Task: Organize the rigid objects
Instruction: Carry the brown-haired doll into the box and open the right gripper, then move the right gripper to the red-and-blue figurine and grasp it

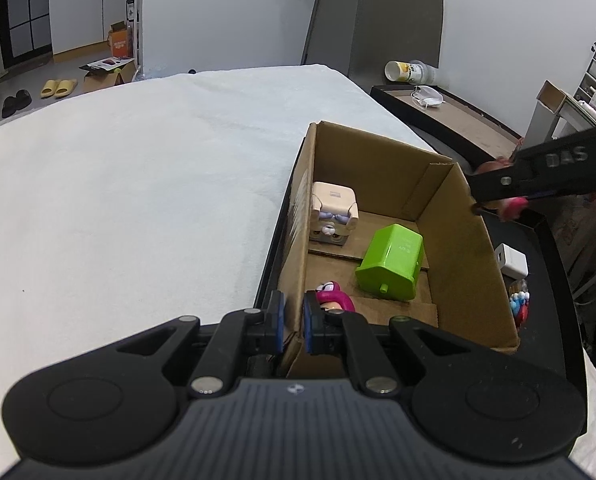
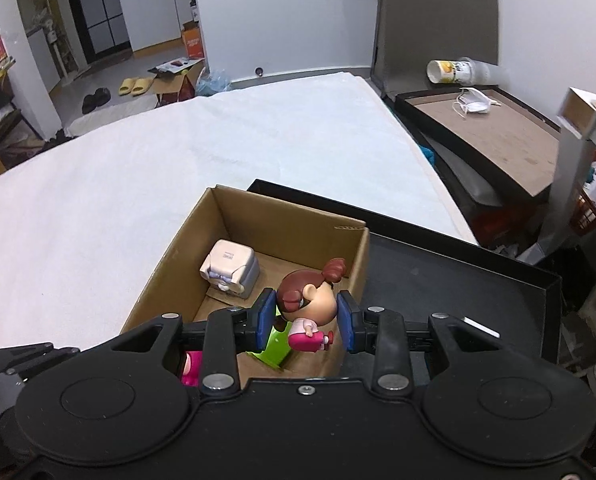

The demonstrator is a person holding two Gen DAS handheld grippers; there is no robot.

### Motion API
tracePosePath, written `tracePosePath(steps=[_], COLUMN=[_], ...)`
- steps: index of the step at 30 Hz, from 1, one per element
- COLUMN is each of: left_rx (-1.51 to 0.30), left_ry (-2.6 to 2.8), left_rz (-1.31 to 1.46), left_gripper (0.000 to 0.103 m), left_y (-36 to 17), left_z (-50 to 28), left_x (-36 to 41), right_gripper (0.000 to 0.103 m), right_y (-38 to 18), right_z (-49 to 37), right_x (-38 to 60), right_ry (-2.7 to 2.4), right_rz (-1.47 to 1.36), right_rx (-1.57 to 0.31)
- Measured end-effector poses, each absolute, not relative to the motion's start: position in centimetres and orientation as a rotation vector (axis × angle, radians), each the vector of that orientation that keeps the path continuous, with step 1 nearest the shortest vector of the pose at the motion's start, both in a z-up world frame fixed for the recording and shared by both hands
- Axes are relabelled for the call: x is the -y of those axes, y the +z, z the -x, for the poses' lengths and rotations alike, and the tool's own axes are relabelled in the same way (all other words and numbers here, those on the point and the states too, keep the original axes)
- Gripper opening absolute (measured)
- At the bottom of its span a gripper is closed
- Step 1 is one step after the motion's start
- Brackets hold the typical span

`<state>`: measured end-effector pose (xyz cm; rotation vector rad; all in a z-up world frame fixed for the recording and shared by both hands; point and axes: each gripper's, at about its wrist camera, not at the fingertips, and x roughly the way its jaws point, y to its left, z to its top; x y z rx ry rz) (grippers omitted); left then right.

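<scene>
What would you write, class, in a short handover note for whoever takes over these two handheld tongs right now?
Left tongs: shut on the cardboard box's near wall, steadying it.
Right tongs: shut on a brown-haired girl figurine, held above the box's right wall.
Done: beige cube toy, green plastic house-shaped piece and a pink figure lie in the box.
Left: lower the figurine in and release. On the black tray outside the box, a white charger block and a small colourful item remain.
</scene>
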<state>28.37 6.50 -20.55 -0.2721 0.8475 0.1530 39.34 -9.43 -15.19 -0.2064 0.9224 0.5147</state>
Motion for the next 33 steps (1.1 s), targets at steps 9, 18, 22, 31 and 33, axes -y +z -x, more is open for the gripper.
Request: tracePosePath(steps=[9, 18, 22, 31, 33], left_rx=[-0.847, -0.849, -0.849, -0.85, -0.849], left_ry=[0.148, 0.147, 0.15, 0.154, 0.156], left_rz=[0.274, 0.275, 0.272, 0.255, 0.249], left_gripper=[0.009, 0.009, 0.009, 0.009, 0.009], left_y=[-20.6, -20.6, -20.5, -20.5, -20.4], left_z=[-28.4, -28.5, -28.5, -28.5, -28.5], left_x=[-6.5, -6.4, -6.4, -6.1, -6.0], right_gripper=[0.033, 0.035, 0.036, 0.042, 0.042], right_y=[-16.6, -16.5, -15.7, -14.5, -14.2], right_z=[-40.1, -41.0, -40.7, -39.9, -39.6], right_x=[6.6, 5.2, 5.5, 7.1, 7.6], right_ry=[0.55, 0.547, 0.559, 0.588, 0.59], right_rz=[0.272, 0.287, 0.284, 0.309, 0.319], right_rx=[-0.936, -0.888, -0.862, -0.859, -0.858])
